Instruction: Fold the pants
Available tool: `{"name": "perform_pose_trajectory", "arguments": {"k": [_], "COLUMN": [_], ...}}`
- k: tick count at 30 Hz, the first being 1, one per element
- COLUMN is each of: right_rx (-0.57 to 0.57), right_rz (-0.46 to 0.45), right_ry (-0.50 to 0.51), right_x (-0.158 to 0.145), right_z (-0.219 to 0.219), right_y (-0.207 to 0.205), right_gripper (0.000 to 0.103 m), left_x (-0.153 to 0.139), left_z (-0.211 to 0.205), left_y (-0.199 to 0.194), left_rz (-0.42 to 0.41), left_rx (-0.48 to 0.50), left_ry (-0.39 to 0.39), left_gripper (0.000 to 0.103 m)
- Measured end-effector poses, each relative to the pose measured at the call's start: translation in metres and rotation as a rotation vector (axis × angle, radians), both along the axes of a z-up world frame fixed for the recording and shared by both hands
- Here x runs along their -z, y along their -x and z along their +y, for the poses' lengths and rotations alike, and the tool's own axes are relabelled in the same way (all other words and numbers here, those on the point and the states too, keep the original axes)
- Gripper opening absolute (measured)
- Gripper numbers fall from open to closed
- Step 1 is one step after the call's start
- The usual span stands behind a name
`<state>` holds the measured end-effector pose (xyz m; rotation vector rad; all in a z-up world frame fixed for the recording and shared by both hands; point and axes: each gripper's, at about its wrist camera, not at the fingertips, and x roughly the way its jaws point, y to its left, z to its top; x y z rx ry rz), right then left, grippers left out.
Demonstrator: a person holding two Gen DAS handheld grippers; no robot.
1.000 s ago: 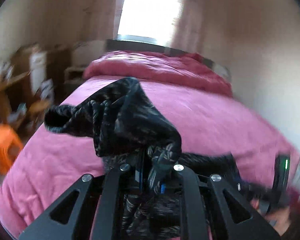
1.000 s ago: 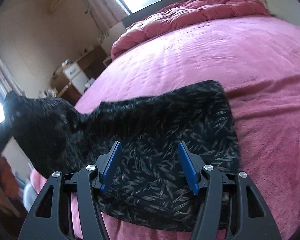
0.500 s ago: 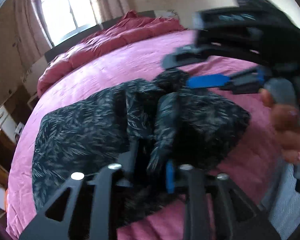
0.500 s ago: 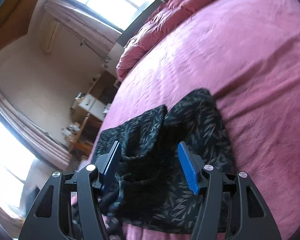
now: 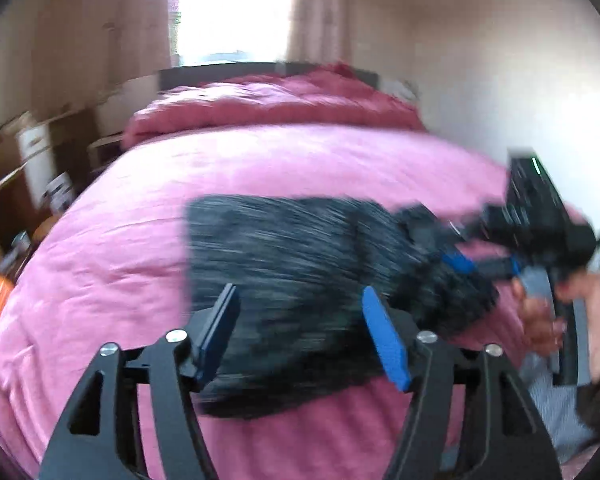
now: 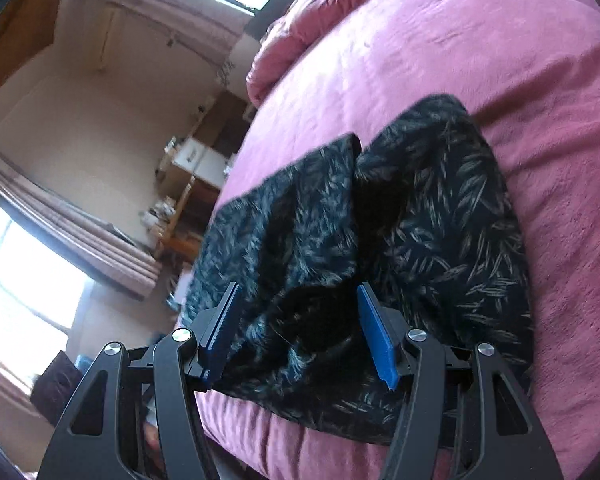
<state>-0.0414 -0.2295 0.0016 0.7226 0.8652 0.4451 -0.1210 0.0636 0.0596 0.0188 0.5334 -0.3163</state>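
Dark leaf-print pants (image 6: 400, 240) lie folded over in layers on the pink bedspread (image 6: 480, 48).

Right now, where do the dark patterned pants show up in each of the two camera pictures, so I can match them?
Left wrist view: the pants lie across the middle of the picture on the pink bedspread, blurred, just beyond the open fingers.
Right wrist view: the pants fill the centre and lower right, folded over, running under the open fingers.
Shared landmark: the bunched red duvet at the head of the bed.
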Motion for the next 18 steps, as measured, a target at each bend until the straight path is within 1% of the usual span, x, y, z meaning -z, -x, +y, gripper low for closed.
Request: {"name": "perform_pose_trajectory", "arguments": {"k": [1,3,4,5,7,8,9,10,11,12,13,14,15,16,17,18], "right_rx": [-0.011,-0.040,-0.044,-0.045,-0.051,-0.050,-0.051,-0.050,-0.048,-0.047,-0.045,-0.044,-0.043,-0.040,-0.040,-0.041], "right_rz": [0.001,0.011,0.020,0.025,0.045,0.051,0.058,0.068,0.078,0.084,0.088,0.088,0.084,0.071,0.059,0.041], "right_ry": [-0.004,-0.046,-0.063,-0.073,-0.121,-0.148,-0.170,-0.179,-0.169,-0.158,-0.132,-0.115,-0.099,-0.074,-0.058,-0.047], "right_x": [0.000,0.000,0.001,0.002,0.006,0.008,0.010,0.012,0.014,0.016,0.018,0.019,0.019,0.017,0.016,0.013], "right_z": [0.002,0.005,0.006,0.006,0.006,0.005,0.004,0.005,0.006,0.005,0.008,0.010,0.010,0.013,0.013,0.016], "right_y": [0.000,-0.005,-0.007,-0.009,-0.015,-0.017,-0.019,-0.022,-0.025,-0.024,-0.025,-0.026,-0.025,-0.024,-0.022,-0.022], "right_gripper": [0.058,0.058,0.058,0.058,0.058,0.058,0.055,0.048,0.045,0.036,0.031,0.028,0.022,0.016,0.014,0.009], "left_x": [-0.002,0.001,0.005,0.008,0.019,0.023,0.027,0.031,0.035,0.038,0.043,0.046,0.048,0.050,0.049,0.048], "left_z": [0.013,0.040,0.047,0.046,0.047,0.047,0.044,0.038,0.031,0.026,0.022,0.017,0.014,0.010,0.012,0.017], "left_y": [-0.001,0.002,0.004,0.004,0.014,0.013,0.016,0.014,0.007,0.003,0.006,0.002,-0.004,-0.011,-0.014,-0.017], "left_rz": [-0.001,0.018,0.042,0.057,0.067,0.069,0.081,0.096,0.114,0.121,0.125,0.129,0.135,0.137,0.139,0.142], "left_rx": [-0.024,-0.056,-0.048,-0.034,0.005,0.023,0.051,0.068,0.083,0.089,0.078,0.061,0.035,0.022,0.007,-0.019], "left_ry": [0.011,0.009,0.000,-0.011,-0.058,-0.079,-0.104,-0.132,-0.158,-0.172,-0.189,-0.203,-0.211,-0.196,-0.177,-0.158], "left_gripper": [0.072,0.075,0.076,0.076,0.077,0.079,0.080,0.080,0.080,0.080,0.080,0.079,0.079,0.077,0.072,0.066]}}
